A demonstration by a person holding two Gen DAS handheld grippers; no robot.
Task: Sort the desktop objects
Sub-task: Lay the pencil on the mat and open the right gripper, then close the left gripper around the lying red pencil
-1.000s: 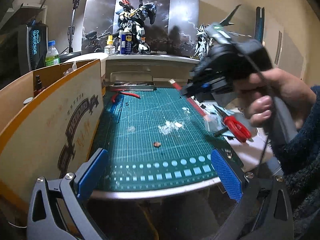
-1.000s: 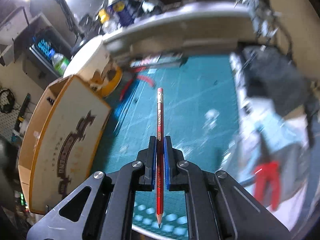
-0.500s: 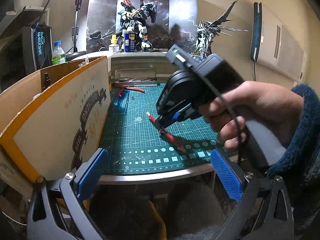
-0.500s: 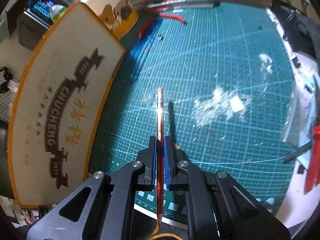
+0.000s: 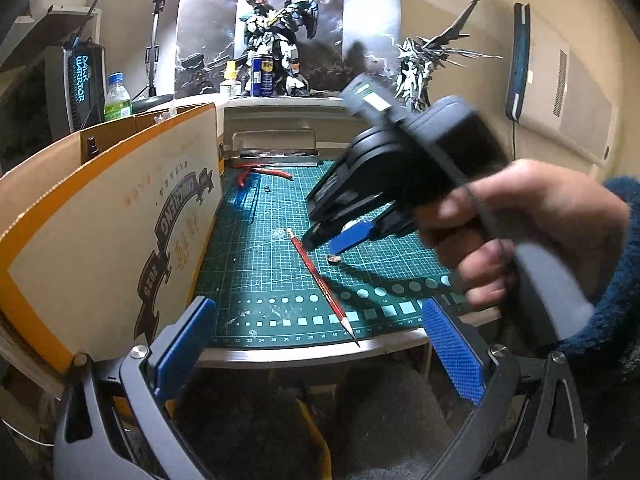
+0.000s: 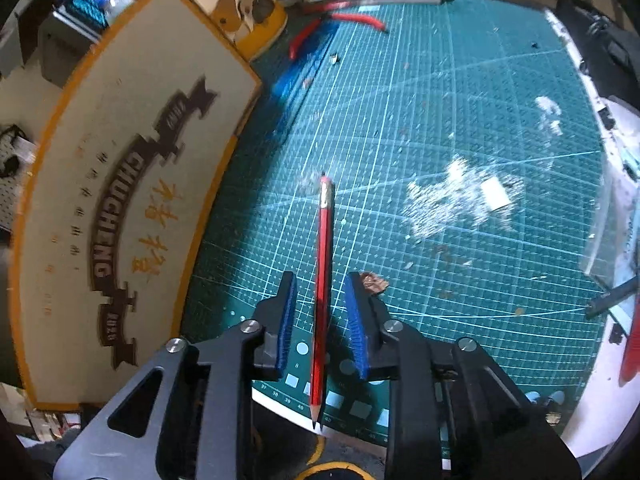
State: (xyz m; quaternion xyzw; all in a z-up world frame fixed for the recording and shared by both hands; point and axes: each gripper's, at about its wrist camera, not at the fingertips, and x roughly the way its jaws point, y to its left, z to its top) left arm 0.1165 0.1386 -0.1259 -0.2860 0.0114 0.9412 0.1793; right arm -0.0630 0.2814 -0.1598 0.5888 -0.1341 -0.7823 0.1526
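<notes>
The cardboard box [image 6: 120,184] stands along the left edge of the green cutting mat [image 6: 460,128]. The left gripper [image 5: 320,344] hangs wide and empty off the mat's near edge. The right gripper [image 6: 320,312], jaws just opening, straddles the red pencil [image 6: 323,280] without touching; it lies flat, tip past the near edge.

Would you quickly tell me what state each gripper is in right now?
Left gripper: open, nothing between its pads.
Right gripper: open; its jaws have just been opening, and the red pencil lies on the cutting mat between them, untouched.
</notes>
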